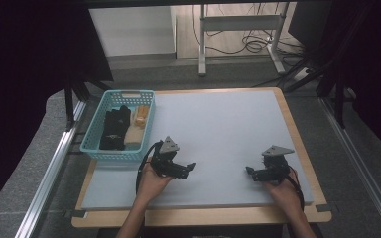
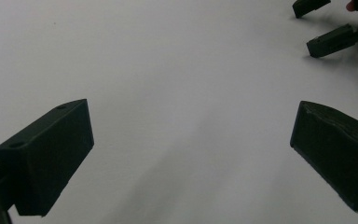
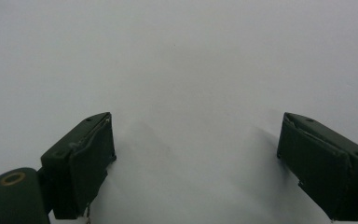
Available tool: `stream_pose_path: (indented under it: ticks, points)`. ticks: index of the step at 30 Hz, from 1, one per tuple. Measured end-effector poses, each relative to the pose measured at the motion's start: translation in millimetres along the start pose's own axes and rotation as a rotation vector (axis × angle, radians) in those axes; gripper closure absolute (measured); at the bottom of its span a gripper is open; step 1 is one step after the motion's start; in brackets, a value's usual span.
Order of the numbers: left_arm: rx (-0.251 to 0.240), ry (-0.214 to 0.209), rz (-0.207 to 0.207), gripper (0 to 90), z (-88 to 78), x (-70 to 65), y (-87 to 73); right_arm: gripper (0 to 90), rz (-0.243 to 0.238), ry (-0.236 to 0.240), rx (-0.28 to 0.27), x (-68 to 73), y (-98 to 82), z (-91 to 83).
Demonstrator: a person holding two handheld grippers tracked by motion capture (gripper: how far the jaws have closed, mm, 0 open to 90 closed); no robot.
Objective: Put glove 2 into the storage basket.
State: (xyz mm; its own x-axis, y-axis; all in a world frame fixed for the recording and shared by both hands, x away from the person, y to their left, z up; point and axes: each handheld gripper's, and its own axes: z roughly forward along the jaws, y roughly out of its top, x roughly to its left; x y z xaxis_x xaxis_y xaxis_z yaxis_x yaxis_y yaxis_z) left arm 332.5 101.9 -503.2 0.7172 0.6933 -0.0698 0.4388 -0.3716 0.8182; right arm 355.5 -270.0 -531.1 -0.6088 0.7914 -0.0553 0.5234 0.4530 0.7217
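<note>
Both hands hold black two-jaw grippers low over a pale grey mat [image 1: 218, 134]. My left gripper [image 1: 191, 167] rests near the mat's front left, pointing right, its jaws wide apart with bare mat between them [image 2: 191, 149]. My right gripper [image 1: 249, 171] sits near the front right, pointing left toward the other, also open with nothing between its jaws [image 3: 196, 158]. In the left gripper view the right gripper's fingertips [image 2: 328, 41] appear at the top right corner.
A teal plastic basket [image 1: 94, 130] stands at the mat's left edge, holding dark gloves [image 1: 114, 130] and lighter cloth items [image 1: 138, 124]. The wooden table edge [image 1: 198, 215] frames the mat. A metal stand and cables lie beyond the far edge.
</note>
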Motion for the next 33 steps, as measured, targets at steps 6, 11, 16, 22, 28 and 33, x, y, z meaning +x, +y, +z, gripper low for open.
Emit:
stream_pose_path:
  ticks: [6, 11, 16, 22, 28, 33]
  points:
    - [0.025, -0.002, 0.018, 0.0, 7.0, -4.2, -4.8, 10.6, 0.000, 0.000, 0.000, 0.0, 0.0, 0.0]
    - [0.053, -0.001, 0.035, 0.0, 13.6, -8.0, -8.8, 10.6, 0.000, 0.000, -0.001, 0.0, 0.0, 0.1]
    - [0.072, -0.004, 0.048, 0.0, 18.7, -11.4, -12.1, 10.6, 0.001, 0.001, -0.001, 0.1, 0.0, 0.1]
    - [0.092, -0.007, 0.060, 0.0, 23.5, -13.8, -16.1, 10.6, -0.001, 0.000, -0.001, 0.0, 0.0, 0.1]
    - [0.125, 0.001, 0.081, 0.0, 28.4, -16.8, -20.3, 10.6, 0.000, 0.000, -0.001, 0.0, 0.1, 0.1]
    - [0.152, 0.009, 0.090, 0.0, 32.7, -18.8, -23.6, 10.6, 0.000, 0.000, -0.001, 0.0, 0.2, 0.1]
